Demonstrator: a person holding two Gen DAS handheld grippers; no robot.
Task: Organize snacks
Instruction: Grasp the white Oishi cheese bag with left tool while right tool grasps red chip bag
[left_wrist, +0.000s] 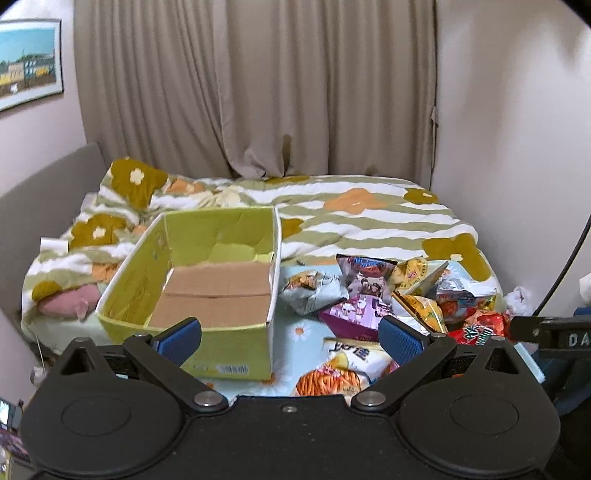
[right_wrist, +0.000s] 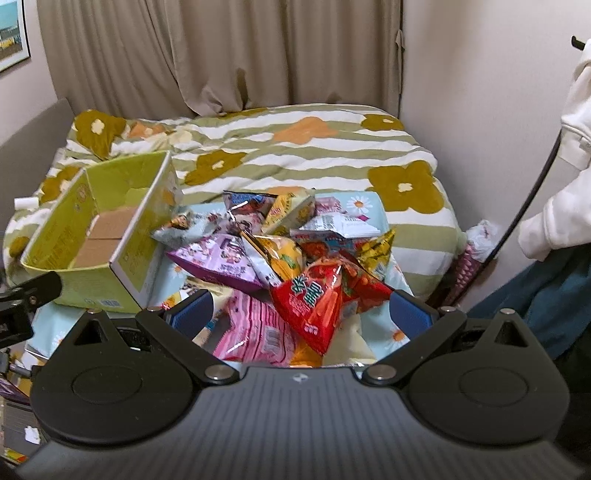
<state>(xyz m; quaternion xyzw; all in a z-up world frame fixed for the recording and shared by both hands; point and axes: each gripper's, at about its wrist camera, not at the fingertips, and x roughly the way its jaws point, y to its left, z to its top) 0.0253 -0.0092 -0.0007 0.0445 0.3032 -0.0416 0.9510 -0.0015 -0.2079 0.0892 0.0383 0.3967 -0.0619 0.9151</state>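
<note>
Bed (right_wrist: 295, 147) carries a green cardboard box (left_wrist: 236, 354) at 9 o'clock, interior holding nothing but its brown floor flaps. Snack pile (right_wrist: 288, 251) lies just beside the box at 3 o'clock: crumpled foil bags, a red bag (right_wrist: 314, 299) uppermost. Left gripper (left_wrist: 290, 332) and right gripper (right_wrist: 301, 314) both spread wide, gripping nothing.

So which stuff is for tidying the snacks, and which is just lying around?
For the job:
green box, empty
snack pile
red bag nearest the right gripper
left gripper, open

Just lying about:
flowery quilt
curtain
wall picture
</note>
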